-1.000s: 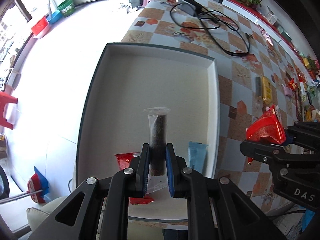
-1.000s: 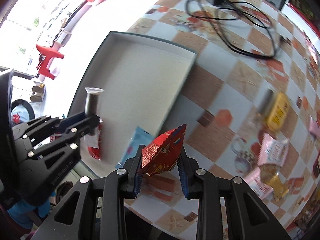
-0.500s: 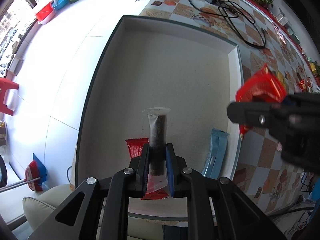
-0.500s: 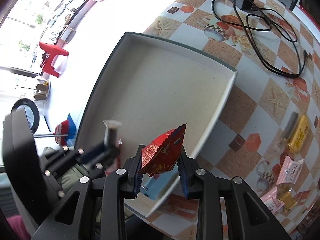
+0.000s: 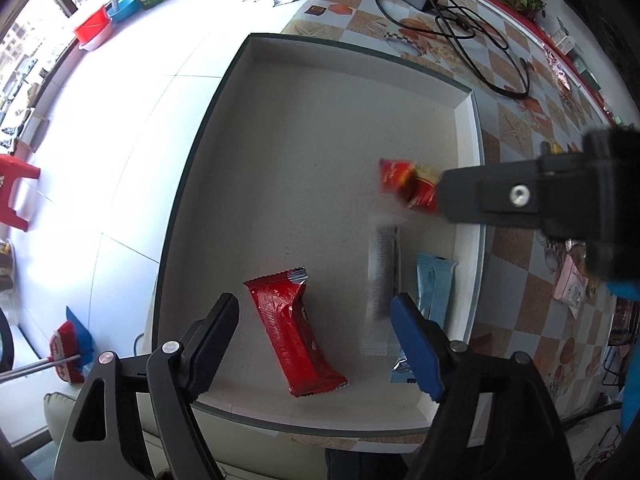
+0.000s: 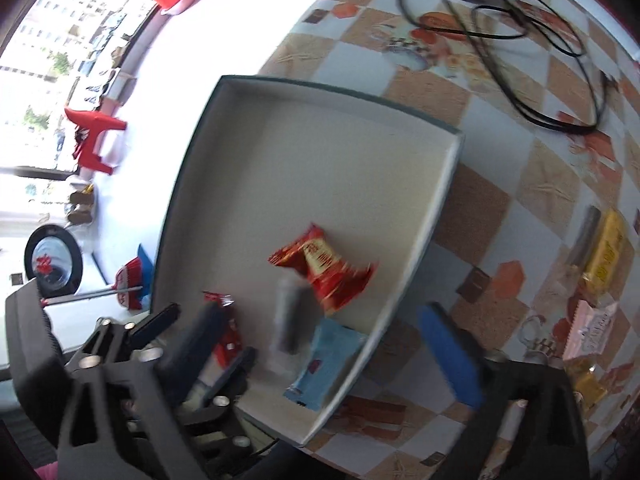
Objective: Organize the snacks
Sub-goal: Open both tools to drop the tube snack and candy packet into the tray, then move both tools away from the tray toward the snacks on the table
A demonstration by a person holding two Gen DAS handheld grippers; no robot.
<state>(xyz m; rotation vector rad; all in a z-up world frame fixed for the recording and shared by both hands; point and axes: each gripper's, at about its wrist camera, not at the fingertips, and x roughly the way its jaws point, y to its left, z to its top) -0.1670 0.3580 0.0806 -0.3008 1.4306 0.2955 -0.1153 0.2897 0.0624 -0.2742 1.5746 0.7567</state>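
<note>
With the jaws of our left gripper [image 5: 316, 344] and right gripper [image 6: 340, 344] just sprung open and empty, the dark stick [image 5: 382, 276] and red packet [image 6: 324, 270] drop blurred into the box [image 5: 224, 92] toward three o'clock, where we risk one bouncing over the wall.

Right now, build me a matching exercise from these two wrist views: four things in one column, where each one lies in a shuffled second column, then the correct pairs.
Column one:
1. long red wrapper
2. light blue packet
3. yellow packet
4. black cable

Column two:
A. on the checkered tablecloth beyond the box's far wall
B. in the box, against its right wall
C. on the tablecloth to the right, outside the box
D. in the box, between the open left gripper's fingers in its own view

Pairs: 1-D, 2-B, 3-C, 4-A
</note>
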